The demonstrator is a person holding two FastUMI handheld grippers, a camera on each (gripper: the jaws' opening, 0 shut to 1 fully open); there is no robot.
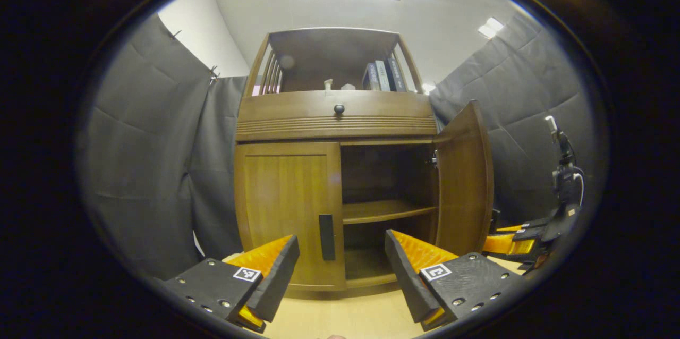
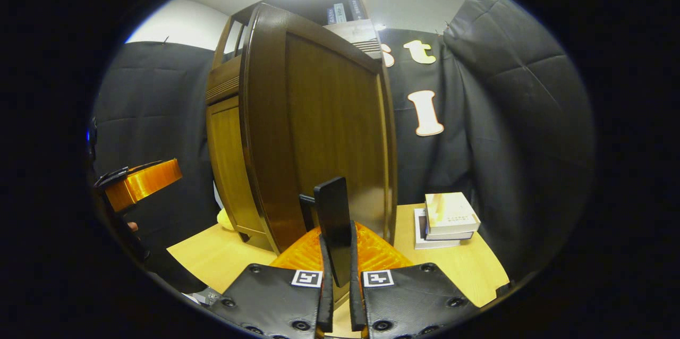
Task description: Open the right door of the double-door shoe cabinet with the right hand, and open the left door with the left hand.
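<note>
Right gripper (image 2: 338,275) clamped on the handle (image 2: 333,225) of the open right door (image 2: 324,126), frame centre. Left gripper (image 1: 340,270) spread apart at the bottom, before the closed left door (image 1: 287,206).

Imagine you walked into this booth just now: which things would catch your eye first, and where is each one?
The wooden shoe cabinet stands in the middle, its right door swung wide open while the left door stays closed. In the right gripper view, the right claw is shut on the open door's dark handle. The left claw is open, pointing at the closed door's handle.
</note>
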